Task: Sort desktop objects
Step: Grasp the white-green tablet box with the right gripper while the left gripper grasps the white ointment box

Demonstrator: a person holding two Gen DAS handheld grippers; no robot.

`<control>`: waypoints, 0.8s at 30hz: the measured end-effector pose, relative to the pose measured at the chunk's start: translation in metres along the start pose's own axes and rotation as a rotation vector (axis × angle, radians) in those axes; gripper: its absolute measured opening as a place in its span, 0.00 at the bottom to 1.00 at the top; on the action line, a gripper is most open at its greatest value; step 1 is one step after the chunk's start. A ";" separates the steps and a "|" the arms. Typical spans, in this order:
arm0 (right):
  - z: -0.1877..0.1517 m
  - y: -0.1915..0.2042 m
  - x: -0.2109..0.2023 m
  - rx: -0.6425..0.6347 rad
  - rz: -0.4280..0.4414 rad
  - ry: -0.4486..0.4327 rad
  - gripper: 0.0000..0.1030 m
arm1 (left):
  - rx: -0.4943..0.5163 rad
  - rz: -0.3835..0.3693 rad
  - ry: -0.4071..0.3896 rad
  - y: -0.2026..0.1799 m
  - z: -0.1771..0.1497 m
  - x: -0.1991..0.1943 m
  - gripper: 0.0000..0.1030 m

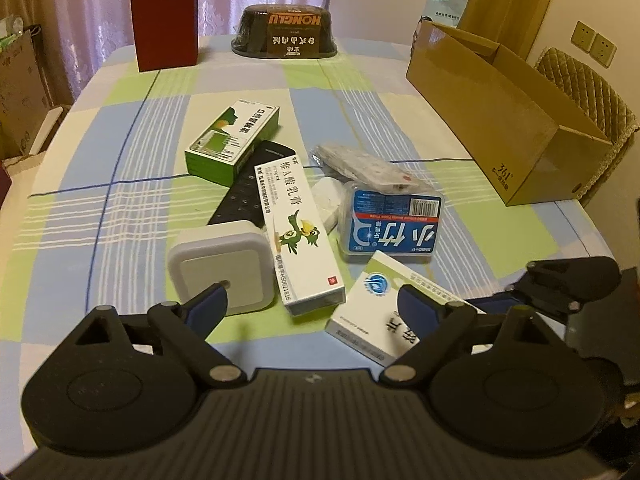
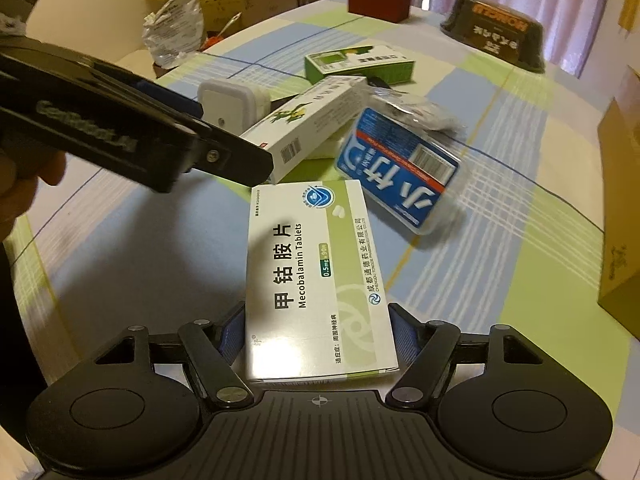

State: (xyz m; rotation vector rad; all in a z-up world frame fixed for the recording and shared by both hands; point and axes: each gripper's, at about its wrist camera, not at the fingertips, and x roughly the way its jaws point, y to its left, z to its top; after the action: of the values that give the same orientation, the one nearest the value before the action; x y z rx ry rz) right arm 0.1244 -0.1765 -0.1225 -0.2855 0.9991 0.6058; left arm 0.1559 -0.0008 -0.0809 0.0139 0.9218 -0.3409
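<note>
Gripping Mecobalamin tablet box point(image 2: 316, 280) by long side faces, right gripper point(image 2: 318, 336) jaws closed on it, nearest pile item to cardboard carton point(image 1: 504, 120). Light, crushable; squeeze gently. Left gripper point(image 1: 312, 304) jaws wide, empty.

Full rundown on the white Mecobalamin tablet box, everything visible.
The white-and-green cardboard Mecobalamin tablet box is a flat rectangular carton, closed and undented as far as shows, printed face up with a blue round logo. The right claw has a blue pad against each long side near its near end. Its far end points toward the blue-labelled clear plastic floss-pick box. Whether it rests on the checked tablecloth is unclear.
</note>
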 end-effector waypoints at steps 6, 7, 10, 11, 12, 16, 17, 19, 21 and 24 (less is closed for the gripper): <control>-0.012 -0.012 -0.019 0.020 -0.028 -0.002 0.69 | -0.020 -0.011 0.023 -0.003 0.002 0.018 0.74; -0.014 -0.014 -0.022 0.024 -0.036 -0.003 0.69 | -0.022 -0.009 0.024 -0.004 0.002 0.020 0.74; -0.021 -0.020 -0.029 0.044 -0.050 -0.007 0.69 | -0.031 0.004 0.026 -0.007 0.003 0.027 0.72; -0.022 -0.022 -0.030 0.050 -0.054 -0.008 0.69 | -0.035 0.009 0.027 -0.008 0.003 0.030 0.71; -0.023 -0.023 -0.031 0.056 -0.057 -0.009 0.69 | -0.040 0.016 0.028 -0.009 0.004 0.032 0.67; -0.027 -0.026 -0.034 0.075 -0.063 -0.009 0.69 | -0.057 0.043 0.046 -0.011 0.003 0.038 0.38; -0.028 -0.027 -0.034 0.077 -0.063 -0.010 0.69 | -0.050 0.044 0.046 -0.012 0.001 0.036 0.37; -0.029 -0.027 -0.035 0.083 -0.062 -0.011 0.69 | -0.029 0.041 0.049 -0.016 -0.002 0.031 0.36; -0.030 -0.027 -0.036 0.091 -0.062 -0.013 0.69 | 0.002 0.028 0.062 -0.021 -0.009 0.024 0.36; -0.033 -0.027 -0.039 0.099 -0.066 -0.012 0.69 | 0.036 0.017 0.089 -0.026 -0.022 0.012 0.36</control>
State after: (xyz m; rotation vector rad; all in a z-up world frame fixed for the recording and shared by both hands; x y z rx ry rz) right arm 0.1020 -0.2277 -0.1083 -0.2260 1.0006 0.4962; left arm 0.1375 -0.0252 -0.1000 0.0704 1.0029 -0.3437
